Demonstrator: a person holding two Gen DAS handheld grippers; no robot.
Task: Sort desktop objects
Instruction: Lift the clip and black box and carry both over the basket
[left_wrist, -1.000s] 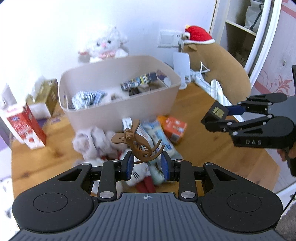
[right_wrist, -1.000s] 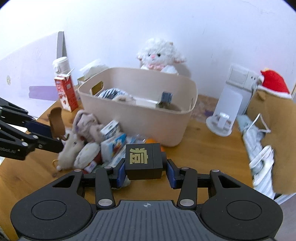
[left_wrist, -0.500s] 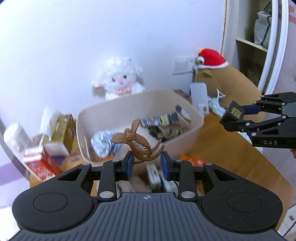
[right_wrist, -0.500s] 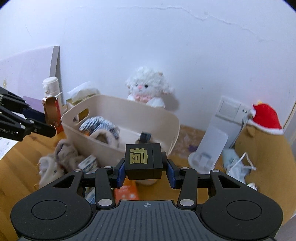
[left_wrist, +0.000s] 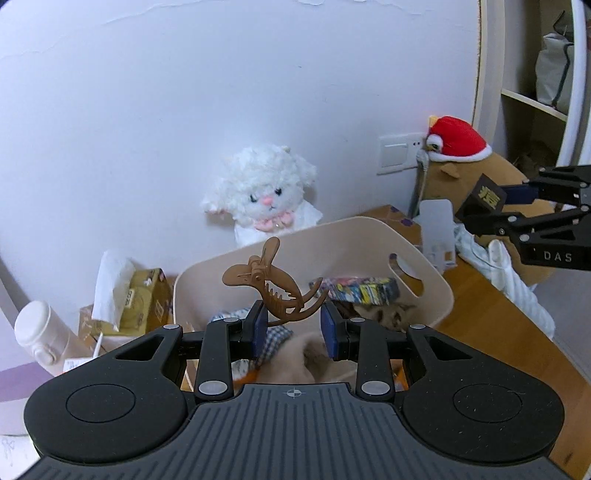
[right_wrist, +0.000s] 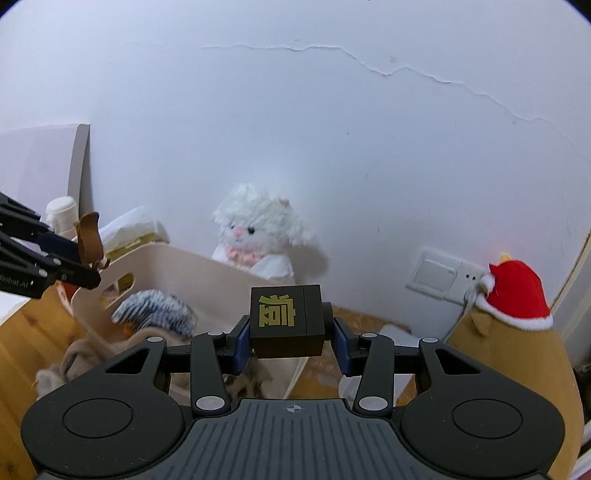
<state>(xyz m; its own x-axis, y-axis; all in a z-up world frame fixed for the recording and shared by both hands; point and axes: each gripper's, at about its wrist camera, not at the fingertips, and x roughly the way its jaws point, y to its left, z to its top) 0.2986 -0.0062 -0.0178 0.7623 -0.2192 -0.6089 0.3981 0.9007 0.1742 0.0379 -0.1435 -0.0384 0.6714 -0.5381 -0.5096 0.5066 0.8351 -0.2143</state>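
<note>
Two grippers up: left gripper (left_wrist: 293, 328), right gripper (right_wrist: 291, 338). One brown hair claw (left_wrist: 275, 291). One black cube (right_wrist: 286, 319) with a gold character. One beige bin (left_wrist: 369, 240). Two plush toys: white lamb (left_wrist: 264, 194), brown one in a red hat (left_wrist: 456, 138). One tissue box (left_wrist: 142, 301). One white bottle (left_wrist: 42, 332). One wall socket plate (right_wrist: 437, 275). One white stand (left_wrist: 437, 229). Items inside the bin too jumbled to count.

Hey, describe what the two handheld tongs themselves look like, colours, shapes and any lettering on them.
Both tongs are matte black plastic. The left tongs have a ribbed grey-black body, two round discs at the sides, silver pivot screws on linkage bars, and blue pads. The right tongs are built the same. From the side, the right one shows white "DAS" lettering, the left one "Robot.AI". No cables or sleeves show.
</note>
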